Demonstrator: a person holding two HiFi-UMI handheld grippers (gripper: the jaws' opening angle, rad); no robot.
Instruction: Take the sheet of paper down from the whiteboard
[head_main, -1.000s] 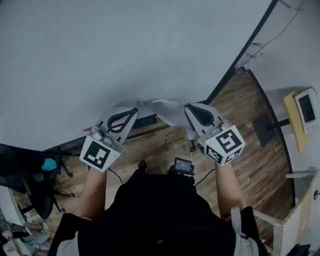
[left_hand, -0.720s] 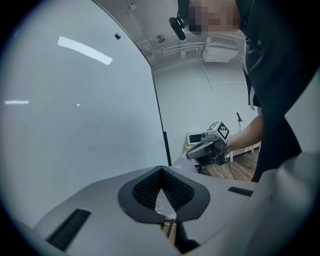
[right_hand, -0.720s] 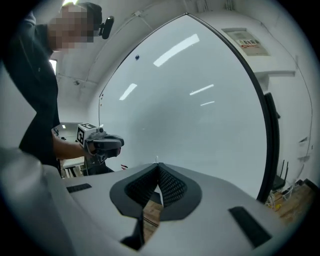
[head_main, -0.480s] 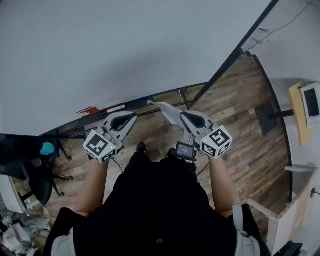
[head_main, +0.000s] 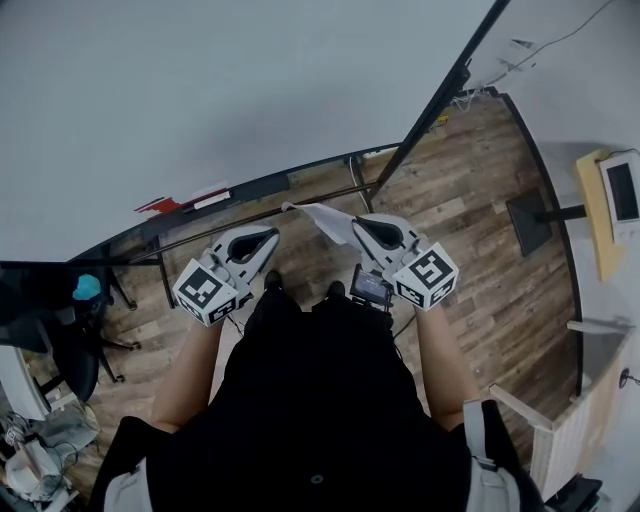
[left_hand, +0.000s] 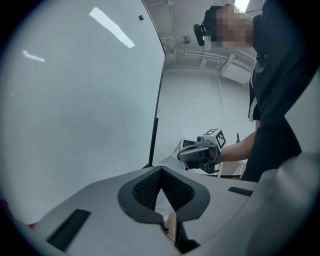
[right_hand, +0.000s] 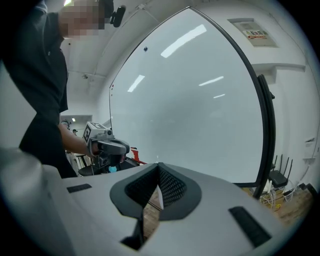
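The white sheet of paper (head_main: 322, 217) hangs free of the whiteboard (head_main: 250, 90), low in front of the person's body over the wood floor. My right gripper (head_main: 357, 222) is shut on its right edge; in the right gripper view a thin white edge of the sheet of paper (right_hand: 159, 196) stands between the pads. My left gripper (head_main: 276, 233) is at the sheet's left end, jaws closed. In the left gripper view the sheet of paper (left_hand: 171, 159) runs from the right gripper (left_hand: 186, 156) into my own jaws.
The whiteboard's lower rail (head_main: 260, 186) carries a red item (head_main: 160, 205). Its black side post (head_main: 440, 100) slants to the upper right. An office chair with a teal thing (head_main: 85, 290) is at left. A yellow stand with a screen (head_main: 612, 200) is at right.
Both grippers have come down and back from the whiteboard toward the person's body, carrying the sheet with them. The board's lower rail now lies beyond the jaws.
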